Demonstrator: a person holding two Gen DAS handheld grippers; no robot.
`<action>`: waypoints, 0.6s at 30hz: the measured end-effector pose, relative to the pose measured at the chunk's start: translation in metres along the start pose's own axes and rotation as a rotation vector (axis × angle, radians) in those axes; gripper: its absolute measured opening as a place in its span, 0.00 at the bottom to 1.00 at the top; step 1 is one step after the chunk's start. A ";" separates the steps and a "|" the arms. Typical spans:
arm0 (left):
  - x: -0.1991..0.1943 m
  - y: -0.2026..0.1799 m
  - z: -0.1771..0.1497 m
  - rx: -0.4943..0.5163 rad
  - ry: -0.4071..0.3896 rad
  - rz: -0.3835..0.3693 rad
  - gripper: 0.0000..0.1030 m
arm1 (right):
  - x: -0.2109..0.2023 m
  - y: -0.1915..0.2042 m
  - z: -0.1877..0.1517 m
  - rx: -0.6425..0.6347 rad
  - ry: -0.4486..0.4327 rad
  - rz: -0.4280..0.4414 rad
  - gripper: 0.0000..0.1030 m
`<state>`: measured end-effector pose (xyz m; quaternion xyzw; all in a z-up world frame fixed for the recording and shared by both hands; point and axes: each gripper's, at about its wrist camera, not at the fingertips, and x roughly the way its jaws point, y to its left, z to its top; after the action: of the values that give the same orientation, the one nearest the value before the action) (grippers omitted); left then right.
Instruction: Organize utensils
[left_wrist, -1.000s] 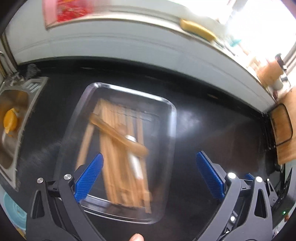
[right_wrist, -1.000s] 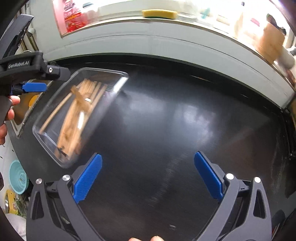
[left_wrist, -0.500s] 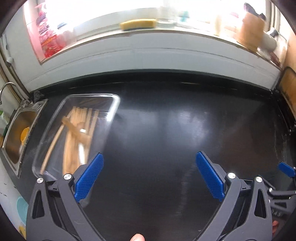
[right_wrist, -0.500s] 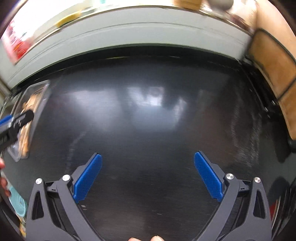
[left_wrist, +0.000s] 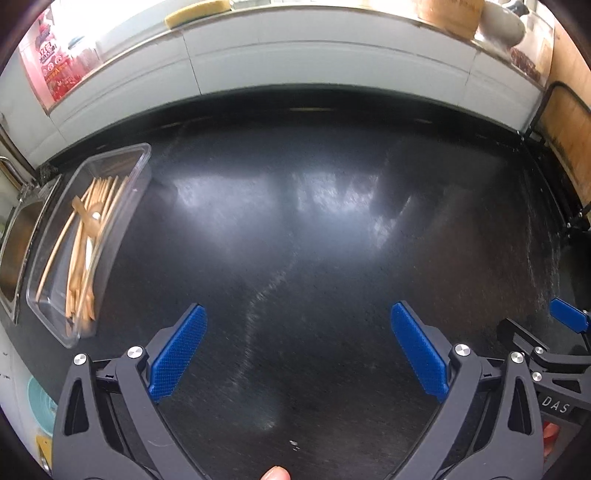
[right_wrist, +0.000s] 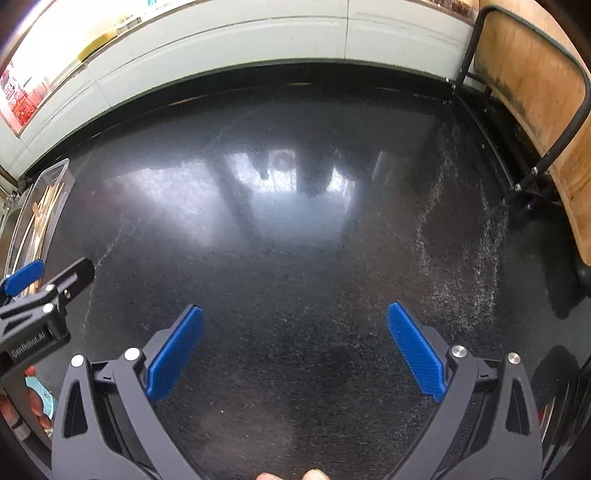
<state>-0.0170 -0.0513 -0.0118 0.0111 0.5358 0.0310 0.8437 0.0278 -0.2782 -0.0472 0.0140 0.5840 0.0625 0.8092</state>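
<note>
A clear plastic tray (left_wrist: 142, 157) lies at the left of the black counter (left_wrist: 314, 240). It holds several wooden chopsticks (left_wrist: 86, 236) and a wooden spoon with a pale piece beside it. My left gripper (left_wrist: 299, 350) hangs open over bare counter, to the right of the tray, with nothing between its blue pads. My right gripper (right_wrist: 293, 349) is open too, over the counter's middle. In the right wrist view the tray (right_wrist: 55, 173) shows only as a sliver at the far left, behind the left gripper's fingertips (right_wrist: 24, 275).
A steel sink (left_wrist: 16, 236) lies left of the tray. A wooden cutting board in a black wire rack (right_wrist: 532, 92) stands at the counter's right end. A white tiled ledge (left_wrist: 295, 48) with a yellow sponge (left_wrist: 197, 11) runs along the back.
Both grippers swung right, away from the tray. It slid from under the left gripper to that view's left edge and nearly left the right wrist view; the cutting board came into sight.
</note>
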 end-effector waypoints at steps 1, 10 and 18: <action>0.001 -0.001 -0.001 -0.002 0.005 0.000 0.94 | 0.001 -0.001 0.000 0.000 0.006 0.004 0.94; 0.009 -0.004 0.002 -0.021 0.043 0.006 0.94 | 0.006 -0.007 0.002 -0.012 0.028 0.025 0.94; 0.012 -0.003 0.005 -0.014 0.058 -0.006 0.94 | 0.011 -0.003 0.006 -0.006 0.027 0.015 0.94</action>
<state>-0.0075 -0.0532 -0.0203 0.0027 0.5597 0.0326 0.8280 0.0374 -0.2798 -0.0556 0.0150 0.5945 0.0707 0.8009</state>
